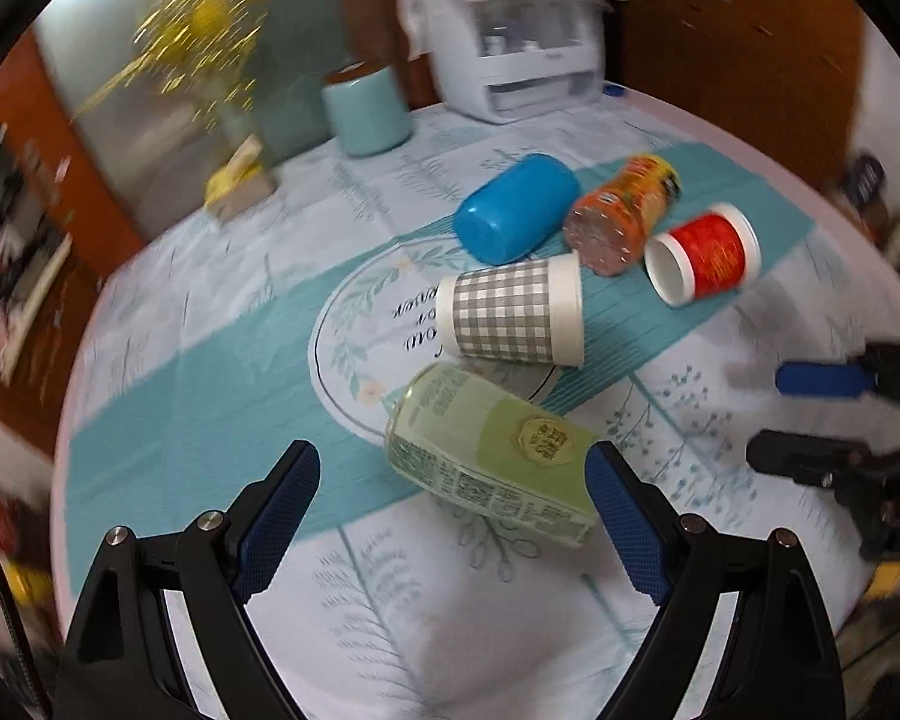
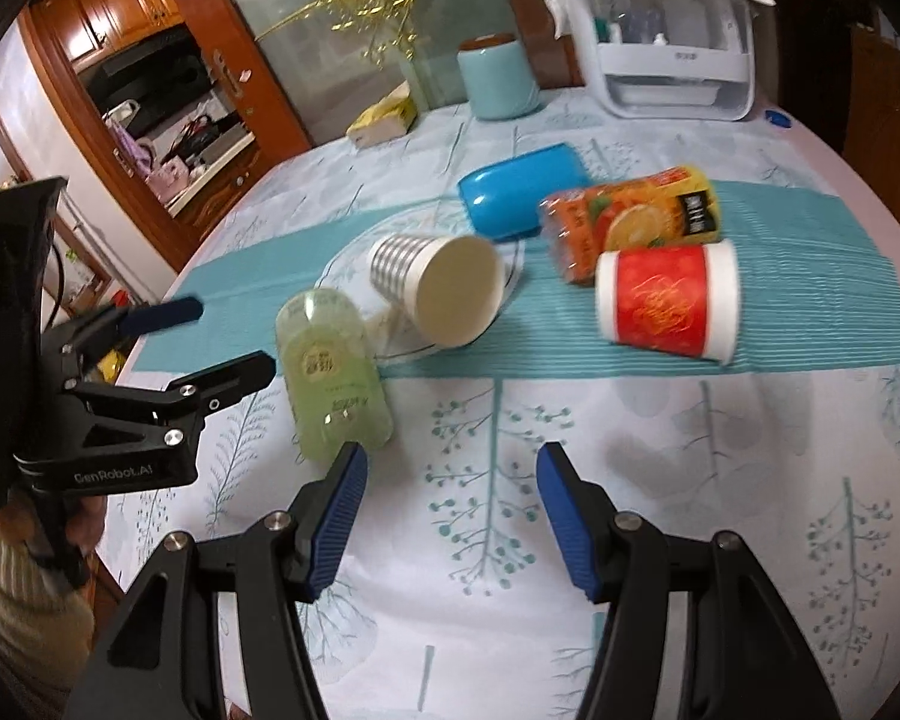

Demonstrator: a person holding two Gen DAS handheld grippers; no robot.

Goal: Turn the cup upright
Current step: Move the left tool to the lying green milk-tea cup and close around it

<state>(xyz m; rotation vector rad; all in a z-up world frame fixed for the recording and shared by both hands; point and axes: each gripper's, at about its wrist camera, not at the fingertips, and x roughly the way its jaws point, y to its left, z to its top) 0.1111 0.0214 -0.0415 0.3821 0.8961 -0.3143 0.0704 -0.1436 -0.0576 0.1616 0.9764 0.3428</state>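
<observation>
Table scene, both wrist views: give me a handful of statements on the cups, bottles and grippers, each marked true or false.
1. The grey checked cup lies on its side. True.
2. The left gripper is shut on the green bottle. False: its jaws stand wide open, with the bottle lying between the fingers and ungripped.
3. The red cup stands upright. False: it lies on its side on the teal stripe.
4. The blue cup lies beside the orange bottle. True.
5. The right gripper holds a cup. False: it is open over bare tablecloth.
</observation>
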